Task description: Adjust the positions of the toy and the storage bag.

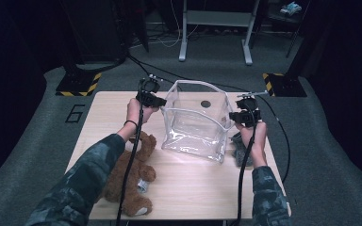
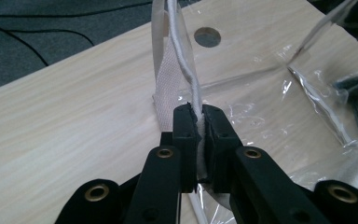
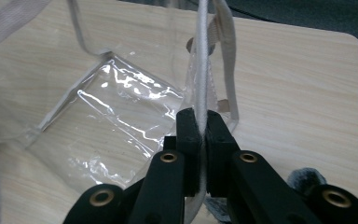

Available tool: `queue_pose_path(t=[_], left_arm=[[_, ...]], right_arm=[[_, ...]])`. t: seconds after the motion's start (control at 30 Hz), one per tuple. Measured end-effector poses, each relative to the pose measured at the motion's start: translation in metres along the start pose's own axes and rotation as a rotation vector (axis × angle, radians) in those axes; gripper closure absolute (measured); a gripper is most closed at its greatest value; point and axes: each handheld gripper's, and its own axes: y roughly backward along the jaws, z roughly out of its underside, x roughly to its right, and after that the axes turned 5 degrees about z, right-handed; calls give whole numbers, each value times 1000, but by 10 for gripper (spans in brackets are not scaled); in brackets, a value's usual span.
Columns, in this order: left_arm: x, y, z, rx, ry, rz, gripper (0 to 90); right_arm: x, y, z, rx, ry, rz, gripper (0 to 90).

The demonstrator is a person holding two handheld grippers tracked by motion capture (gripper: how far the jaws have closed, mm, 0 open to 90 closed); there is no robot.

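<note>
You can read one marking: a dark numeral "6" (image 1: 76, 113) on the grey carpeted floor (image 1: 37, 141), just left of the light wooden table (image 1: 193, 188).

Brown teddy bear (image 1: 131, 176) lying on table (image 1: 193, 183) — grey cloth (image 1: 240, 148) opposite.

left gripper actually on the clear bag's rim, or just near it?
Touching. The left gripper view shows the left gripper with its jaws shut on the white rim of the clear bag.

Clear bag (image 1: 195, 125), brown teddy bear (image 1: 129, 176), pale wood table (image 1: 188, 188).
</note>
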Motion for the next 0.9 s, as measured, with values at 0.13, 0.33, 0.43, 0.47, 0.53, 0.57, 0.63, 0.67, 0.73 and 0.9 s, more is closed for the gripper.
queue_pose_path(t=[0.13, 0.33, 0.43, 0.47, 0.53, 0.57, 0.63, 0.67, 0.73, 0.9], left_arm=[[7, 11, 8, -9, 7, 26, 842], [17, 26, 22, -25, 15, 54, 836], [19, 29, 25, -45, -9, 55, 803], [17, 28, 25, -44, -7, 51, 769], [14, 27, 23, -22, 16, 53, 650], [12, 27, 22, -10, 23, 53, 579], [6, 28, 18, 7, 41, 54, 467], [3, 27, 16, 16, 48, 44, 427], [-2, 23, 12, 23, 80, 40, 385], [-7, 1, 9, -28, 108, 32, 391]], right_arm=[[7, 4, 0, -9, -28, 9, 870], [3, 6, 0, -38, -4, -18, 869], [-3, 3, -1, -54, 18, -31, 867], [-4, 2, -1, -52, 29, -35, 866], [-8, 1, -2, -51, 48, -37, 843], [-9, 0, -3, -49, 51, -35, 824], [-10, 1, -4, -37, 58, -37, 751], [-10, 1, -5, -37, 60, -38, 716], [-9, 1, -6, -21, 64, -44, 668], [-14, -1, -9, -18, 68, -56, 617]])
